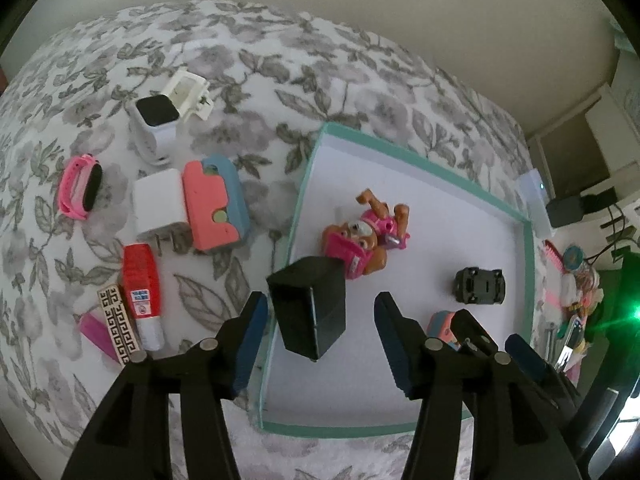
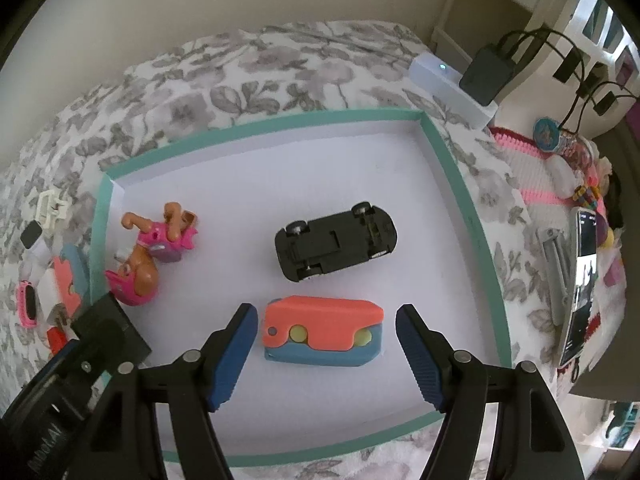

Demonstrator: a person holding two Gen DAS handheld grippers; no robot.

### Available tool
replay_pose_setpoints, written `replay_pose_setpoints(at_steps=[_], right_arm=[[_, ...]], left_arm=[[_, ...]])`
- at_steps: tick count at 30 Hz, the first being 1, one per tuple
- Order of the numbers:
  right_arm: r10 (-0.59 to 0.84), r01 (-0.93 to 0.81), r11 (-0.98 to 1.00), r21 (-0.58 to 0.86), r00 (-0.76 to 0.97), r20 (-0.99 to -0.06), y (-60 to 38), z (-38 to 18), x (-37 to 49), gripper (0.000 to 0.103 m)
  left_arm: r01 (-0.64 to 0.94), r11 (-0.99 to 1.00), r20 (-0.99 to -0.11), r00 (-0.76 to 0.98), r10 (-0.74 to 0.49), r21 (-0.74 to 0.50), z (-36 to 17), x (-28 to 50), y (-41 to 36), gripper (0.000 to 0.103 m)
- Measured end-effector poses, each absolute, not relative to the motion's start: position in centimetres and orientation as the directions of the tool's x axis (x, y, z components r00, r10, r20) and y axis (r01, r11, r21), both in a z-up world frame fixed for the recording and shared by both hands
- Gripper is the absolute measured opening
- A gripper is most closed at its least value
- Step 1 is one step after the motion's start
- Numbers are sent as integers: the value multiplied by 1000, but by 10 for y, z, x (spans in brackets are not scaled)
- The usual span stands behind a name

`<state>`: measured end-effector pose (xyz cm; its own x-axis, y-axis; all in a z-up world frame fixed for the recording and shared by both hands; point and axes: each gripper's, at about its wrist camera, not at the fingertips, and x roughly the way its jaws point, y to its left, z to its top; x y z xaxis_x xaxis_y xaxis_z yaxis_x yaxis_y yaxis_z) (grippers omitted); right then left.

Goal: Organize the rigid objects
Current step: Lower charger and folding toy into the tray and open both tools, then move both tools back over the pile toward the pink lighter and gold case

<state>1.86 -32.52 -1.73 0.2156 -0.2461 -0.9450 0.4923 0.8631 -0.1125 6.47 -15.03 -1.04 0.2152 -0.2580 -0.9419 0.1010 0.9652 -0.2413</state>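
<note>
A tilted black box (image 1: pixel 310 312) stands at the left rim of the teal tray (image 1: pixel 420 160), between the pads of my left gripper (image 1: pixel 322 344). The pads stand clear of it, so the gripper is open. In the right wrist view a coral-and-blue toy (image 2: pixel 324 330) lies on the white floor of the tray (image 2: pixel 260 124). My right gripper (image 2: pixel 326 356) straddles the toy, open, with a small gap on each side. A pink pup figure (image 2: pixel 148 256) and an upturned black toy car (image 2: pixel 336 244) also lie in the tray.
On the floral bedspread left of the tray lie a second coral-and-blue toy (image 1: pixel 216 204), a white charger (image 1: pixel 160 204), a white smartwatch (image 1: pixel 156 120), a pink band (image 1: pixel 82 188) and a red-and-white tube (image 1: pixel 140 288). A phone (image 2: pixel 580 280) and clutter sit to the right.
</note>
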Motion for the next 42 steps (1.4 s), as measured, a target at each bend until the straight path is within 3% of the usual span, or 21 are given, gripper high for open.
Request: replay_pose_setpoints(at_steps=[13, 16, 18, 22, 25, 29, 31, 33, 42], right_arm=[[-233, 462, 881, -99, 242, -942, -314, -13, 22, 75], [-218, 446, 891, -88, 248, -944, -309, -14, 24, 75], [-201, 437, 896, -73, 254, -946, -305, -15, 25, 75], [-188, 423, 904, -60, 268, -945, -298, -15, 26, 86], [-171, 412, 910, -42, 281, -944, -294, -14, 27, 87], [-170, 399, 916, -45, 284, -944, -289, -15, 29, 98], [-170, 395, 918, -46, 285, -943, -288, -16, 30, 99], [-170, 395, 918, -46, 285, -943, -288, -17, 30, 101], [-159, 378, 925, -43, 281, -947, -284, -22, 32, 103]], left_arm=[[41, 984, -934, 310, -175, -171, 1, 71, -129, 59], [17, 991, -934, 332, -129, -131, 0, 73, -124, 71], [6, 992, -934, 338, -118, -123, 0, 74, -122, 72], [-19, 996, -933, 353, -76, -89, -3, 75, -116, 80], [-32, 998, -937, 347, -46, -61, -7, 77, -113, 80], [-51, 997, -940, 339, -32, -53, -11, 78, -108, 80], [-56, 997, -941, 339, -27, -48, -13, 78, -106, 83], [-55, 997, -941, 338, -25, -47, -14, 79, -104, 92], [-88, 995, -937, 349, -15, -49, -17, 84, -90, 92]])
